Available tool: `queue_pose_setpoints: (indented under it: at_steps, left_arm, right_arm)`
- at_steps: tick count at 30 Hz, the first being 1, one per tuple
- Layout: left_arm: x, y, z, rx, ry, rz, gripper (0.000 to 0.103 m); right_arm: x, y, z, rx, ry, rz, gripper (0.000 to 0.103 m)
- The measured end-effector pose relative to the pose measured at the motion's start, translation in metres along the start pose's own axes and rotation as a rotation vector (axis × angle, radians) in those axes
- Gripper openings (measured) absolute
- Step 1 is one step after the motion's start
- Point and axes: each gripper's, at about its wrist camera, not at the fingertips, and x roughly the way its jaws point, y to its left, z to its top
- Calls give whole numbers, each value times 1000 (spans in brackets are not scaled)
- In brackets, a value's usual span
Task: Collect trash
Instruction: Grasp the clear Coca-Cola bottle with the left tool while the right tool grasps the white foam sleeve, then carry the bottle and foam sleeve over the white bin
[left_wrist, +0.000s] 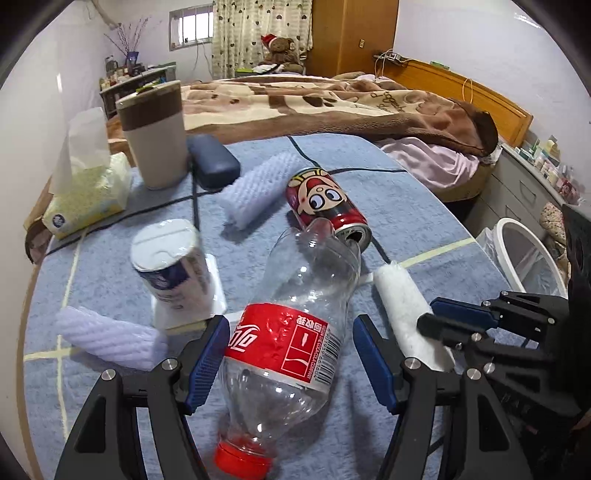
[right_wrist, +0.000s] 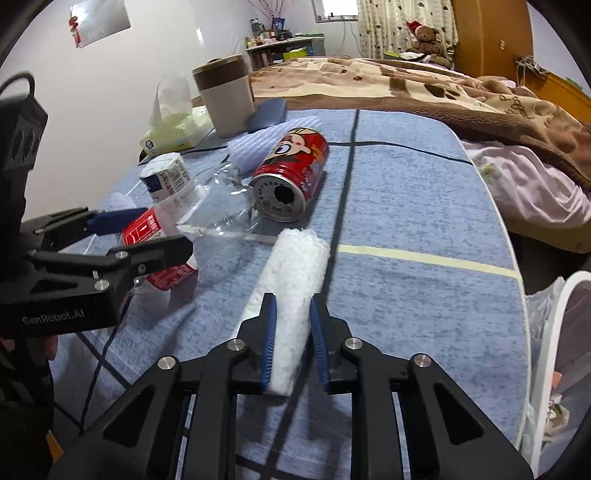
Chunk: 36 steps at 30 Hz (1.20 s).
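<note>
A clear plastic bottle (left_wrist: 295, 332) with a red label and red cap lies on the blue cloth table (left_wrist: 424, 229). It lies between the jaws of my left gripper (left_wrist: 291, 325), which stands open around the label. My right gripper (right_wrist: 291, 306) is shut on a white foam sleeve (right_wrist: 295, 258) that lies lengthwise on the cloth; the sleeve (left_wrist: 402, 295) also shows in the left wrist view. A red cartoon can (left_wrist: 325, 203) lies on its side just beyond the bottle. A white tub (left_wrist: 170, 258) and two foam nets (left_wrist: 255, 192) (left_wrist: 110, 336) lie nearby.
A white-rimmed bin (right_wrist: 554, 332) with a plastic liner stands off the table's right edge. At the back left stand a beige tumbler (left_wrist: 155, 140), a blue case (left_wrist: 212, 160) and a tissue pack (left_wrist: 88, 192). A bed with a brown blanket (left_wrist: 332, 103) lies behind.
</note>
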Motion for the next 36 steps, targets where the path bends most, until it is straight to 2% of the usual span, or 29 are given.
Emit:
queue_pose_setpoints:
  at_steps: [8, 10, 12, 14, 15, 20, 21, 24, 26, 36]
  left_arm:
    - [15, 2, 9, -7, 23, 22, 69]
    - [19, 2, 7, -1, 26, 30, 69]
    - [20, 5, 5, -13, 28, 27, 66]
    - [21, 9, 3, -28, 31, 17, 63]
    - [20, 11, 3, -37, 28, 15, 63]
    - [13, 13, 0, -53, 16, 32, 63]
    - [12, 13, -1, -55, 13, 34, 63]
    - [7, 11, -2, -58, 1, 33, 63]
    - [3, 7, -4, -54, -5, 38, 63]
    - [-22, -12, -16, -51, -59, 41, 63]
  right_arm:
    - [7, -6, 6, 50, 1, 54, 17]
    - [11, -5, 6, 59, 6, 60, 22]
    - [16, -3, 6, 64, 15, 66, 39]
    - [22, 1, 7, 58, 32, 73, 49]
    - [22, 1, 6, 56, 36, 73, 50]
    - [21, 5, 4, 40, 30, 57, 49]
    - [20, 4, 3, 41, 28, 56, 41]
    - [16, 4, 2, 43, 20, 66, 25]
    - [11, 7, 1, 22, 4, 51, 21]
    - [-20, -6, -6, 58, -76, 25, 20]
